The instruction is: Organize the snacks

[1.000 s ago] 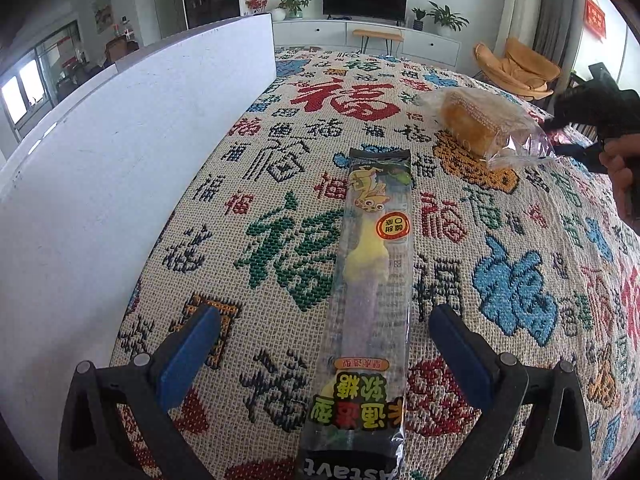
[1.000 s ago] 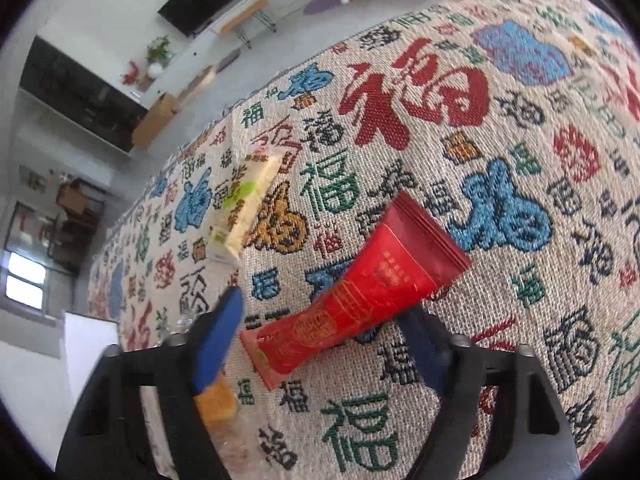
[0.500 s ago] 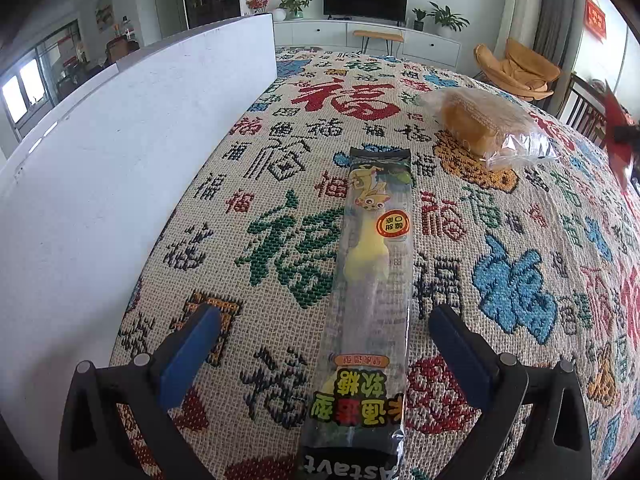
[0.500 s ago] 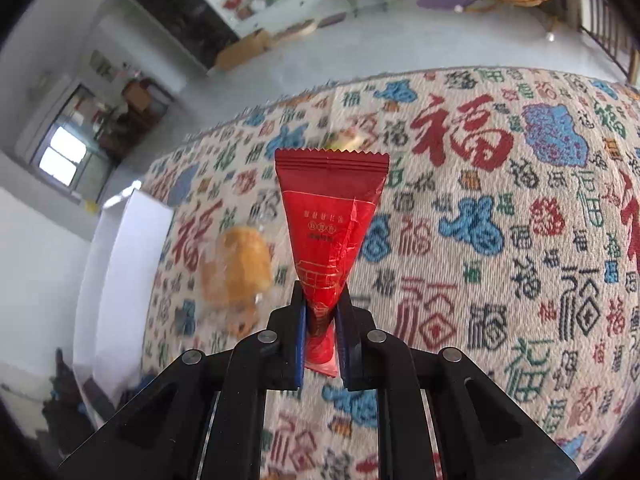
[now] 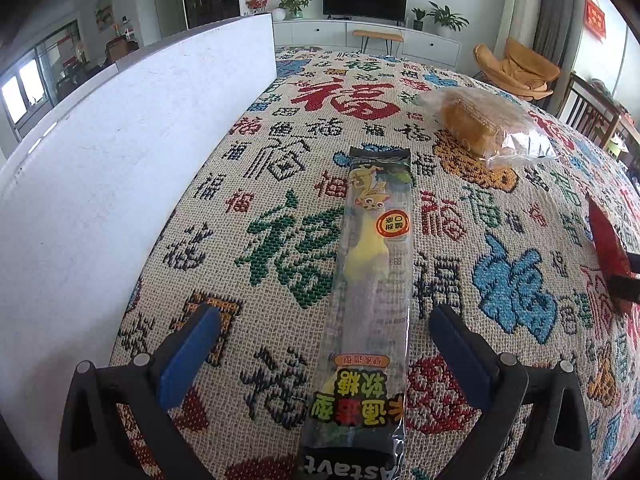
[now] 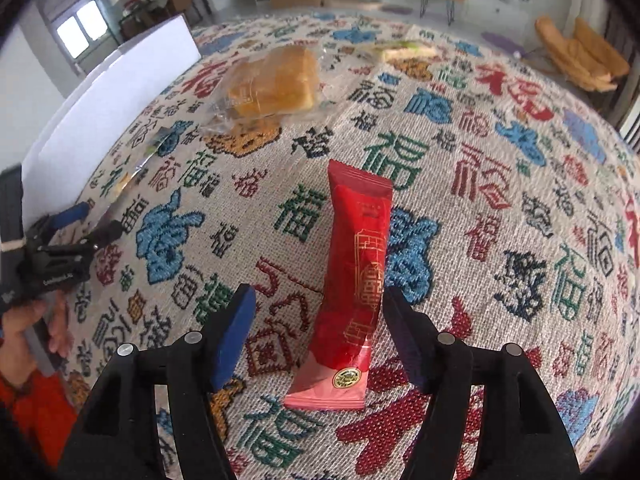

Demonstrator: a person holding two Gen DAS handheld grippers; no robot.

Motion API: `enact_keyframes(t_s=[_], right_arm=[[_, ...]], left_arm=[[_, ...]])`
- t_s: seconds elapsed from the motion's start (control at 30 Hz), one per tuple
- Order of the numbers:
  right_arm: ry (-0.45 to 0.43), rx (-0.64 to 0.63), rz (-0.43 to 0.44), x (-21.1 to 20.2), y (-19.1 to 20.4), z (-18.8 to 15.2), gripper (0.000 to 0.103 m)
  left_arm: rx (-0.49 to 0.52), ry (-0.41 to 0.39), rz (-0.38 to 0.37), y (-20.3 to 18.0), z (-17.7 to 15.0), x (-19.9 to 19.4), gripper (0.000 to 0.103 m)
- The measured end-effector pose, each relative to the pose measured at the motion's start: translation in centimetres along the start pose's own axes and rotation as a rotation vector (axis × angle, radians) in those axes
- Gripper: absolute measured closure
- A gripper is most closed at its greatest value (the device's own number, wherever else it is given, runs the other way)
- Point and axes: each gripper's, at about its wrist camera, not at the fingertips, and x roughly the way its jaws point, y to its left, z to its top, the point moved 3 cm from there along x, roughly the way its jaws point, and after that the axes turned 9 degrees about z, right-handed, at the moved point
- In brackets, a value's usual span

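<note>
Left wrist view: left gripper (image 5: 320, 344) open, jaws wide apart, hovering over the cloth (image 5: 280, 168). Long gummy pack (image 5: 370, 280) lies flat between the jaws, running lengthwise away from the camera; pads not touching it. White board (image 5: 120, 152) stands along the left. Bagged bread (image 5: 480, 124) lies farther back on the right, well apart from the gummy pack. Red packet (image 5: 606, 240) just visible at the right edge.

Right wrist view: right gripper (image 6: 320, 332) opening, jaws spread. Red packet (image 6: 354, 280) lies on the cloth between them; right pad just beside its edge, contact unclear; left pad clear. Bread (image 6: 272, 84) beyond, upper left. Another pack (image 6: 404, 51) at the far edge, blurred. Left gripper (image 6: 86, 222) at the left edge, held by a hand (image 6: 28, 332).
</note>
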Motion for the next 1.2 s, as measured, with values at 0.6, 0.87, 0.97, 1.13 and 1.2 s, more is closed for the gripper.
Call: enact_keyframes(t_s=[0.6,0.87,0.97,1.13,1.2], right_arm=[[-0.156,-0.044,-0.123,0.3,0.3,-3.0,0.016],[-0.156,-0.04,-0.123,0.3,0.2,-3.0,0.015],[-0.156,-0.04,-0.123,0.3,0.2,-3.0,0.015],[-0.156,-0.04,-0.123,0.3,0.2,-3.0,0.015],[-0.156,-0.04,-0.122,0.3,0.2,-3.0,0.015]], left_arm=[[0.001,0.0,0.002,0.0,0.0,0.0,0.0],[0.001,0.0,0.002,0.0,0.0,0.0,0.0],[0.001,0.0,0.002,0.0,0.0,0.0,0.0],[0.001,0.0,0.002,0.0,0.0,0.0,0.0],[0.001,0.0,0.002,0.0,0.0,0.0,0.0]])
